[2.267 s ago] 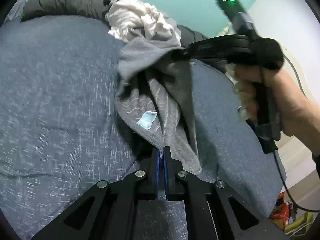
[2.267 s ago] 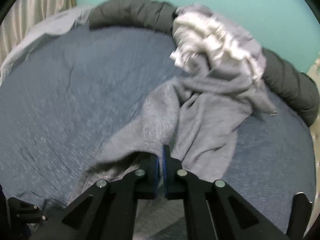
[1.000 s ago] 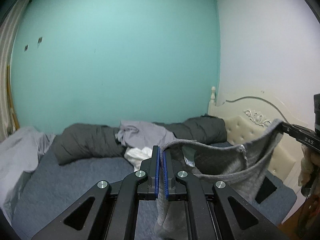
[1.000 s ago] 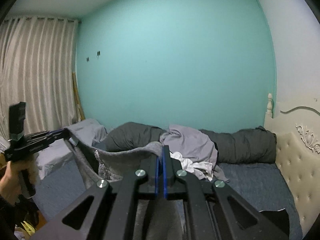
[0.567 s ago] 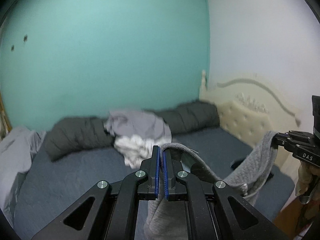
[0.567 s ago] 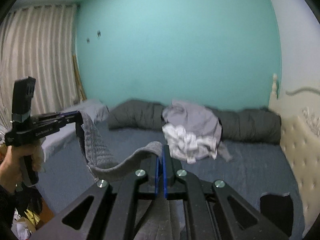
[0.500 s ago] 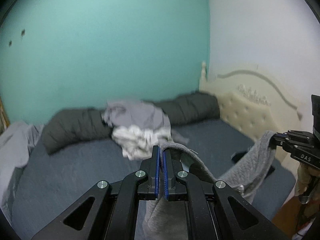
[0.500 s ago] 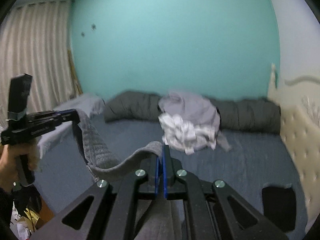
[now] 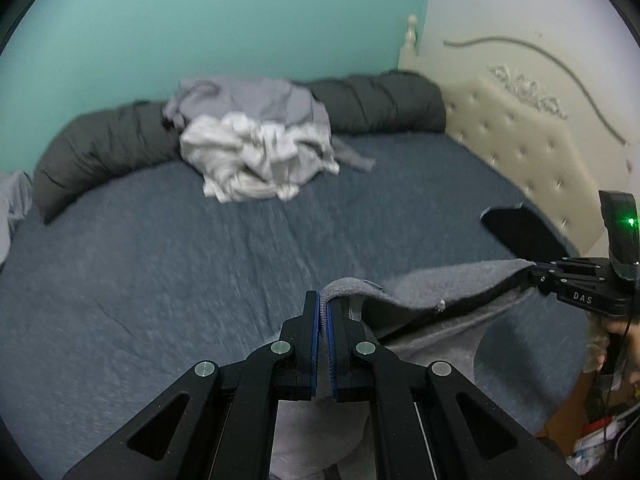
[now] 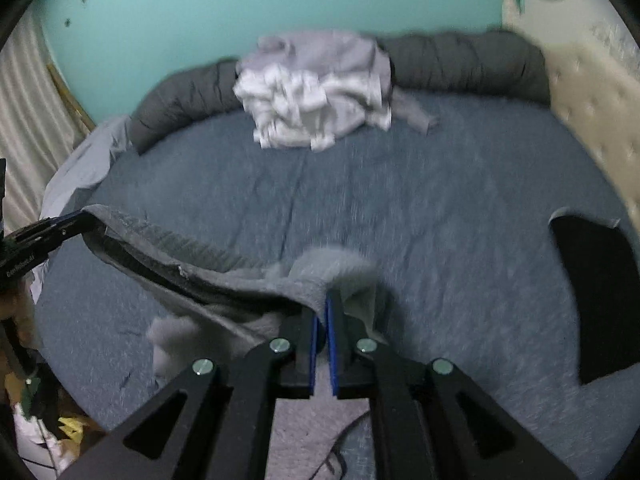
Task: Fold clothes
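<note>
Jaws on both my grippers were pressed nearly together, each pinching an edge of the same grey garment (image 9: pixel 448 292). My left gripper (image 9: pixel 323 320) nipped the thick rolled hem between its blue pads, and the cloth ran from there across to my right gripper (image 9: pixel 538 276), seen at the right edge of the left wrist view, clamped on the far corner. From the right wrist view, my right gripper (image 10: pixel 322 312) held a bunched fold of the fabric, which stretched leftward to the other gripper's tip. The garment hung slack between them, above the blue bed cover (image 9: pixel 160 248). Further back, a heap of white and grey clothes (image 9: pixel 256 152) lay against a dark rolled duvet (image 9: pixel 100 148).
</note>
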`<action>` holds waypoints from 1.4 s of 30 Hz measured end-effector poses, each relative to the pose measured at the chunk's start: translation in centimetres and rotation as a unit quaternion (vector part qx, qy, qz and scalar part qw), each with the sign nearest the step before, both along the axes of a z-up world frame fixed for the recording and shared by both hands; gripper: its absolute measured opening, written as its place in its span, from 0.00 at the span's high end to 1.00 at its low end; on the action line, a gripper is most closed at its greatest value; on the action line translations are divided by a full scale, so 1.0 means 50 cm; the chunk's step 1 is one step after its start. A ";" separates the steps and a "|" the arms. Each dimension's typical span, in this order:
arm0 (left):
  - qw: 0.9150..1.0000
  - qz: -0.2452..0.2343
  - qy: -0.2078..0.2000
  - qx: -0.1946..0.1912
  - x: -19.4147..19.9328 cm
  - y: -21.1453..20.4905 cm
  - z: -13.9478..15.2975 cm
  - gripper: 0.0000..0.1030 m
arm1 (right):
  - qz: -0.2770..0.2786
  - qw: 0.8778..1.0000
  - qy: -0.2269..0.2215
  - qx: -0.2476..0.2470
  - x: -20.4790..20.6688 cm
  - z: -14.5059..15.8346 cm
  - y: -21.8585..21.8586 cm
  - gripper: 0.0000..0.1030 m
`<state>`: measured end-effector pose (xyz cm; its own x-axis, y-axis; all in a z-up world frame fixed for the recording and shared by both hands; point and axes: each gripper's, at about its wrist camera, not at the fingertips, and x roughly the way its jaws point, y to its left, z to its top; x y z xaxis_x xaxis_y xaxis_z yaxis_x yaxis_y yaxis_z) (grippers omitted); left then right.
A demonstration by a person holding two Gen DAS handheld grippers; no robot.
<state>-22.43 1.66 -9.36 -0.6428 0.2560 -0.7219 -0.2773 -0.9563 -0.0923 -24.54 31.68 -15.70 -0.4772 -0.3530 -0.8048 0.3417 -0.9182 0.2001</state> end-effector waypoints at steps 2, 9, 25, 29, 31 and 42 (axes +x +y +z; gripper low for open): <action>1.000 -0.002 -0.017 -0.001 -0.019 0.008 -0.047 0.96 | 0.003 1.000 -0.017 0.003 -0.012 -0.038 -0.002 0.93; 0.998 0.011 -0.060 0.018 -0.075 -0.001 -0.153 0.82 | -0.020 0.998 -0.053 -0.004 -0.060 -0.120 0.020 0.61; 0.995 0.046 -0.039 0.076 0.013 -0.138 -0.161 0.26 | -0.067 0.992 -0.027 -0.100 -0.019 -0.103 0.083 0.44; 0.996 0.036 -0.045 0.065 0.017 -0.120 -0.158 0.26 | -0.048 0.993 -0.037 -0.097 -0.012 -0.110 0.063 0.44; 0.997 0.025 -0.048 0.061 0.012 -0.102 -0.155 0.26 | -0.038 0.995 -0.027 -0.083 -0.007 -0.104 0.046 0.44; 0.991 0.060 -0.045 0.111 -0.025 -0.097 -0.110 0.23 | -0.092 0.984 -0.019 -0.154 -0.033 -0.053 0.097 0.44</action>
<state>-23.69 -3.17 -14.86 -0.6138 0.3405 -0.7122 -0.1431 -0.9352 -0.3239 -26.21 36.52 -18.37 -0.5273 -0.4932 -0.6919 0.1631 -0.8579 0.4873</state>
